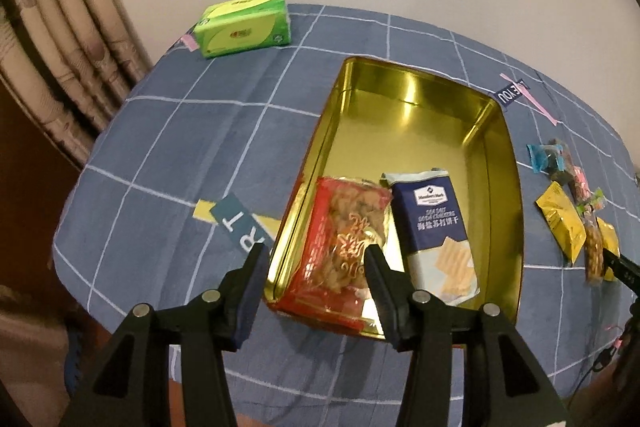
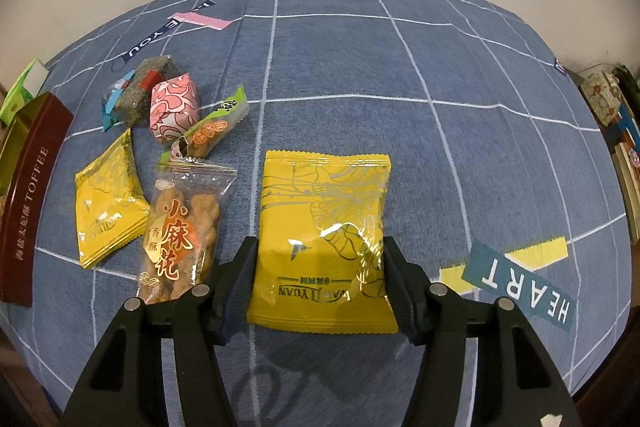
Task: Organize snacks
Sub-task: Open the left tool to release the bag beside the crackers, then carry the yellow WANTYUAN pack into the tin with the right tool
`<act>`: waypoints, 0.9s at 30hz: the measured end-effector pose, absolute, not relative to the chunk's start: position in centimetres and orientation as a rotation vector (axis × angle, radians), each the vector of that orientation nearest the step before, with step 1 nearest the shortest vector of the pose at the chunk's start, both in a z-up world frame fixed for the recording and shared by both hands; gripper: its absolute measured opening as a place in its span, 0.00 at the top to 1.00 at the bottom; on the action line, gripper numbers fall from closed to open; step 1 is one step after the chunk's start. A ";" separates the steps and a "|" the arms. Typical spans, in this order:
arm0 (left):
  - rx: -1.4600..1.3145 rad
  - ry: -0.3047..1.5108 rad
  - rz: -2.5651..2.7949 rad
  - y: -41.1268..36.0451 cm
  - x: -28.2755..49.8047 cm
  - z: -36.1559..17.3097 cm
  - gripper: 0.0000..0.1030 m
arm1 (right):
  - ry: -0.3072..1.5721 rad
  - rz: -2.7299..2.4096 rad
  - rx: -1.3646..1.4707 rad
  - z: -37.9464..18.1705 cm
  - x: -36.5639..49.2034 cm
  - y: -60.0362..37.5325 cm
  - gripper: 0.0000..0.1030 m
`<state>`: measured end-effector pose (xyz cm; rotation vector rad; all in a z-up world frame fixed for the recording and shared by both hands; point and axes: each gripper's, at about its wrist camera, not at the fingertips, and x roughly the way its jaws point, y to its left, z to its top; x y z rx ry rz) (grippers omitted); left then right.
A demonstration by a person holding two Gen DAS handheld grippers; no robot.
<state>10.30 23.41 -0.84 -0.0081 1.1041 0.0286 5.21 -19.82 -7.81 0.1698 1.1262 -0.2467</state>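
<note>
A gold tin [image 1: 502, 163] lies open on the blue cloth; its dark red side also shows in the right wrist view [image 2: 30, 203]. In it lie a red snack pack [image 1: 340, 247] and a blue cracker pack [image 1: 438, 235]. My left gripper [image 1: 316, 255] is open and empty above the tin's near left corner and the red pack. My right gripper [image 2: 320, 251] has its fingers against both sides of a yellow snack packet [image 2: 324, 239], lifted just above the cloth. To its left lie a twisted-dough pack [image 2: 180, 235], a second yellow packet [image 2: 106, 205] and several small sweets [image 2: 172, 107].
A green tissue box [image 1: 242, 25] stands at the table's far left corner. A curtain [image 1: 60, 39] hangs left of the table. The loose snacks also show in the left wrist view [image 1: 568, 211], right of the tin. Books [image 2: 624, 131] lie beyond the table's right edge.
</note>
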 end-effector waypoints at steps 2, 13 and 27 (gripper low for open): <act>-0.030 1.104 0.034 23.7 10.1 -0.8 0.51 | 1.121 -0.261 0.188 -7.7 5.0 -20.0 0.46; -0.035 1.087 0.076 24.3 9.2 -0.6 0.51 | 1.037 -0.251 0.196 -2.9 4.8 -17.9 0.46; -0.086 1.045 0.174 27.2 8.3 0.0 0.51 | 1.005 0.033 0.133 0.3 7.5 -4.6 0.46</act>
